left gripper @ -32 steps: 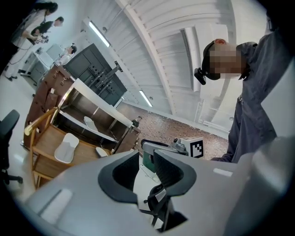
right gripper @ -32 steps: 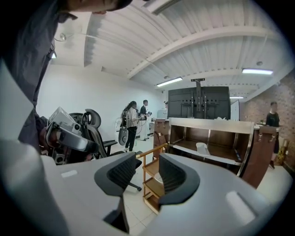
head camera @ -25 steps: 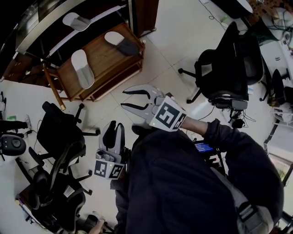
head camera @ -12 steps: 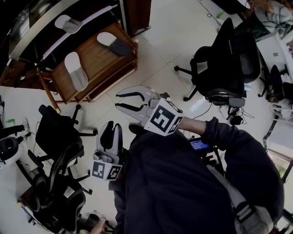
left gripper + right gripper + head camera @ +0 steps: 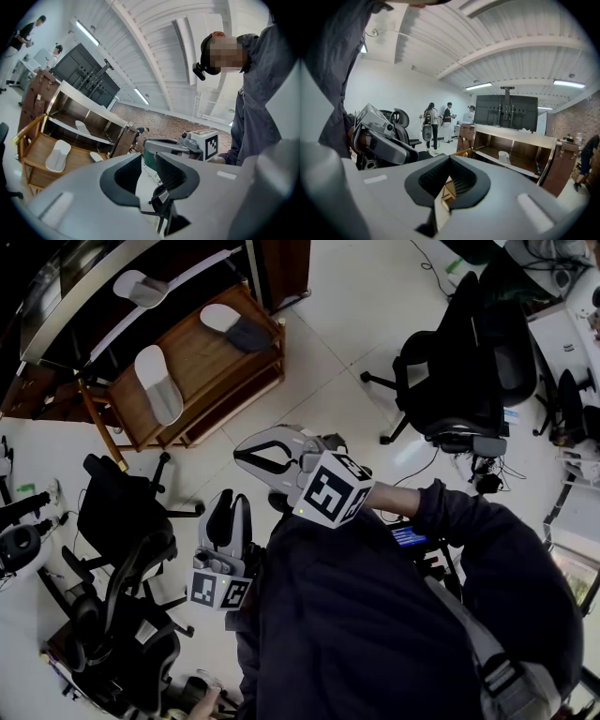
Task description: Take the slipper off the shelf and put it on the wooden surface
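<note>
A pale slipper (image 5: 141, 287) lies on the metal shelf (image 5: 66, 310) at the top left; it also shows as the slipper (image 5: 80, 127) and the slipper (image 5: 503, 157) in the two gripper views. Below it stands the wooden rack (image 5: 202, 362) with two slippers on top: a white one (image 5: 157, 382) and a dark-toed one (image 5: 234, 326). My right gripper (image 5: 238, 455) hovers over the floor short of the rack, shut with nothing between its jaws (image 5: 450, 158). My left gripper (image 5: 235, 495) hangs lower near my body, its jaws (image 5: 148, 157) slightly apart and empty.
Black office chairs stand at the right (image 5: 469, 362) and at the left (image 5: 122, 521) on the white tile floor. Several people (image 5: 436, 119) stand far back in the room. A brown cabinet (image 5: 286, 263) adjoins the shelf's right end.
The right gripper's jaws went from wide open to shut, with nothing taken hold of. The left gripper stayed where it was.
</note>
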